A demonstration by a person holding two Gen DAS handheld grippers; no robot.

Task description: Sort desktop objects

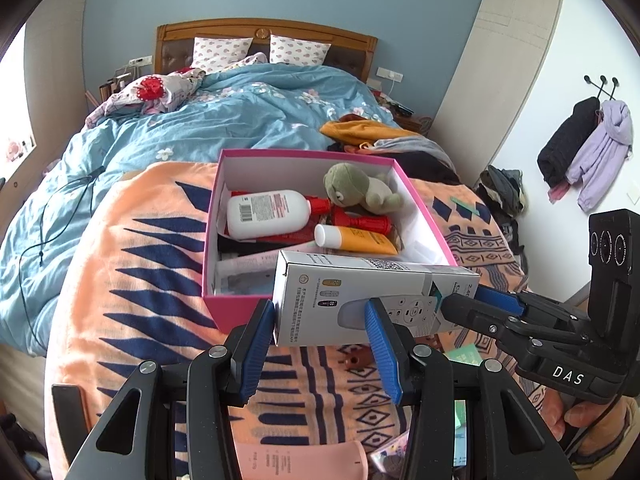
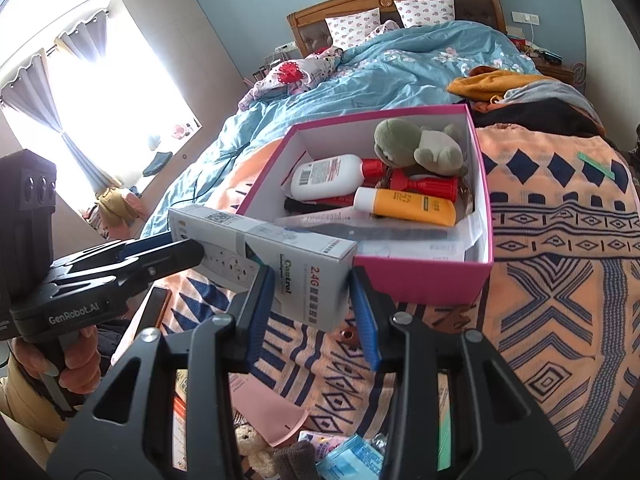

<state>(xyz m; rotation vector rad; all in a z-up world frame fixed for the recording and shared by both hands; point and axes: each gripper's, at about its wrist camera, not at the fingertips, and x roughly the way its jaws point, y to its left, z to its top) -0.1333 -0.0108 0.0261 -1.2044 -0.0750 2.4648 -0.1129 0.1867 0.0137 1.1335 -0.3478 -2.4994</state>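
Both grippers hold one grey carton (image 1: pixel 360 300) just in front of the pink box (image 1: pixel 240 312): the left gripper (image 1: pixel 320 320) clamps one end, the right gripper (image 2: pixel 312 300) the other. A white bottle (image 1: pixel 268 214) lies inside that box.

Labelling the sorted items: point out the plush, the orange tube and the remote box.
plush (image 1: pixel 352 188): left wrist view, its head.
orange tube (image 2: pixel 416 204): right wrist view, mid-body.
remote box (image 1: pixel 320 304): left wrist view, front face.

Pink box (image 1: pixel 236 312) crowded with bottles; remote carton (image 1: pixel 360 300) overhangs its near rim.
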